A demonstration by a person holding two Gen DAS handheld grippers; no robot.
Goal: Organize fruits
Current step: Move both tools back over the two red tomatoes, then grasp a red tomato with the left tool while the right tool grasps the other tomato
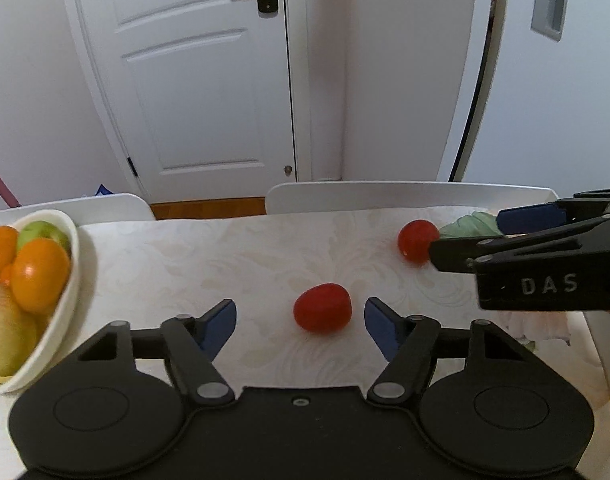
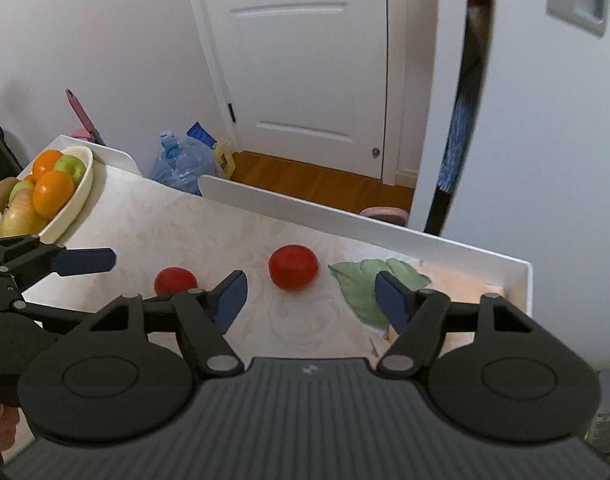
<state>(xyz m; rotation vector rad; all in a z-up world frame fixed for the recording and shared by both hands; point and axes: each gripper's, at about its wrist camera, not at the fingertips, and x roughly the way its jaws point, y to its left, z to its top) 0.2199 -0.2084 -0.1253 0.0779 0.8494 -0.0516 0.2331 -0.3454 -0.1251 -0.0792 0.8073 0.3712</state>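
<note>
Two red tomatoes lie on the pale patterned table. The near tomato point(image 1: 322, 308) sits between the blue pads of my open left gripper point(image 1: 300, 322), untouched; it also shows in the right wrist view point(image 2: 175, 280). The far tomato point(image 1: 417, 241) lies just ahead of my open right gripper point(image 2: 311, 298), and it shows there too point(image 2: 293, 267). The right gripper's fingers point(image 1: 517, 240) reach in from the right in the left wrist view. A white bowl point(image 1: 67, 300) of oranges, green apples and pale fruit stands at the left point(image 2: 83, 188).
A green leaf point(image 2: 365, 284) lies right of the far tomato. White chair backs point(image 1: 385, 196) stand along the table's far edge. A water jug in a plastic bag point(image 2: 181, 164) and a white door point(image 2: 305, 60) are beyond.
</note>
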